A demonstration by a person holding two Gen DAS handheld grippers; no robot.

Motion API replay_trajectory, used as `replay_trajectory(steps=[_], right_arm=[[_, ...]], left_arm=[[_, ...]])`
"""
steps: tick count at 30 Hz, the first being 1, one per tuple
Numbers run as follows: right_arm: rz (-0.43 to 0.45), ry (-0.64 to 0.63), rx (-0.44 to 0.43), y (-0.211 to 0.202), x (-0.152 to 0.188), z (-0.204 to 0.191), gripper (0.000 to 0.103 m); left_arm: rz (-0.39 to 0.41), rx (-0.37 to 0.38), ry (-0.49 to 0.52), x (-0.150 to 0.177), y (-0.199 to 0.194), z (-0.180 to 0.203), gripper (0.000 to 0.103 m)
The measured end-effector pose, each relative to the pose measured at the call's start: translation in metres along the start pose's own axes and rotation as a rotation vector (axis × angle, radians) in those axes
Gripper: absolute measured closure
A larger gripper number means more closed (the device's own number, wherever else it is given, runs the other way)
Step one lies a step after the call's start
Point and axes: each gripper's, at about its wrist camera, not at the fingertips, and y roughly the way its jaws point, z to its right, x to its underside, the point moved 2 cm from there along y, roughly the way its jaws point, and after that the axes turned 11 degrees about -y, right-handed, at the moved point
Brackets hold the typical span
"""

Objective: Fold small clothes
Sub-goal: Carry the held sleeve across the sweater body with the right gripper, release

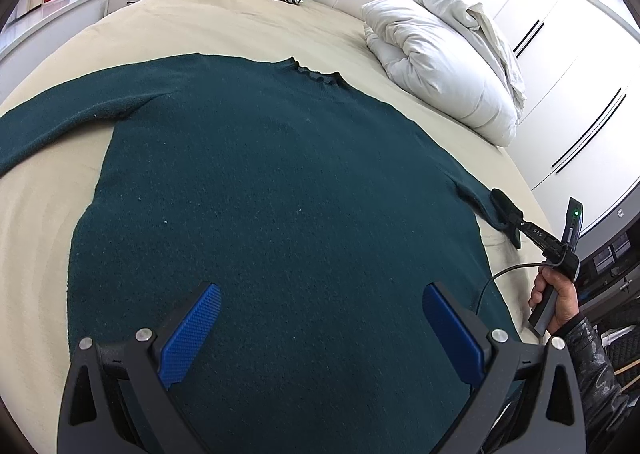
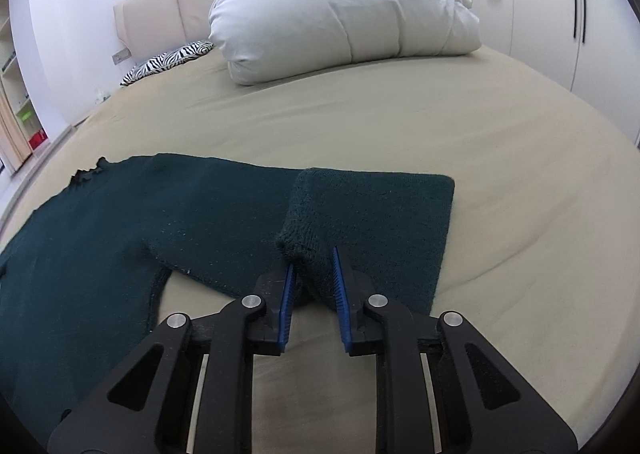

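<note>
A dark green sweater point(image 1: 280, 181) lies spread flat on a beige bed point(image 1: 248, 25), and the left gripper point(image 1: 320, 318) hovers over its body with blue pads point(image 1: 192, 334) wide apart and nothing between them; only this view shows the person's right hand point(image 1: 560, 294) gripping a handle printed "DAS". The right wrist view alone shows the sleeve point(image 2: 360, 221) doubled back on itself, its ribbed cuff point(image 2: 304, 246) pinched between the nearly closed fingers of the right gripper point(image 2: 314, 274). A zebra-print pillow point(image 2: 168, 59) and a folded white duvet point(image 2: 340, 13) sit farther up the bed in both views.
</note>
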Motion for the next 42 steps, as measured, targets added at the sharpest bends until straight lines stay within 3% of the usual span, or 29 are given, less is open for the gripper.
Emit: replay_trajectory(steps=[4,7,9,11,15,20,24,26,28,30,31,32,34,37,42], right_arm=[[0.03,0.047,-0.05,-0.01,-0.003,0.006,0.096],[0.06,0.057,-0.024,-0.023,-0.012,0.008,0.097],[0.079,0.014,0.044,-0.034,-0.022,0.001,0.097],[0.106,-0.127,0.145,-0.045,-0.039,-0.027,0.097],[0.161,-0.454,0.193,-0.052,-0.071,-0.12,0.097],[0.217,-0.864,0.19,-0.041,-0.078,-0.258,0.097],[0.246,-1.085,0.121,-0.03,-0.064,-0.355,0.097],[0.256,-1.136,0.092,-0.022,-0.056,-0.389,0.097],[0.228,-1.128,0.034,-0.01,-0.05,-0.416,0.096],[0.218,-1.101,0.002,-0.004,-0.045,-0.431,0.087],[0.233,-1.069,-0.027,-0.007,-0.043,-0.434,0.072],[0.249,-1.041,-0.047,-0.012,-0.041,-0.433,0.046],[0.297,-0.958,-0.088,-0.027,-0.041,-0.422,0.021],[0.273,-0.774,-0.163,-0.049,-0.039,-0.375,0.02],[0.151,-0.226,-0.346,-0.044,-0.039,-0.242,0.02]], left_arm=[[0.0,0.007,-0.007,0.001,0.0,-0.001,0.0],[0.005,0.018,-0.015,0.0,-0.003,-0.004,0.0],[0.016,0.023,-0.022,0.0,-0.006,-0.006,0.0],[0.029,0.026,-0.034,-0.002,-0.011,-0.012,0.0],[0.066,0.026,-0.075,-0.008,-0.026,-0.029,0.0],[0.131,0.004,-0.149,-0.019,-0.051,-0.064,0.0],[0.171,-0.021,-0.199,-0.026,-0.067,-0.089,0.0],[0.185,-0.031,-0.216,-0.028,-0.072,-0.098,0.0],[0.19,-0.04,-0.223,-0.029,-0.074,-0.103,0.0],[0.19,-0.045,-0.221,-0.03,-0.073,-0.105,0.0],[0.19,-0.049,-0.218,-0.031,-0.072,-0.104,0.0],[0.188,-0.052,-0.215,-0.032,-0.07,-0.104,0.0],[0.18,-0.052,-0.213,-0.035,-0.064,-0.101,0.0],[0.171,-0.055,-0.187,-0.043,-0.051,-0.088,0.0],[0.17,-0.1,-0.004,-0.073,-0.012,-0.029,0.0]])
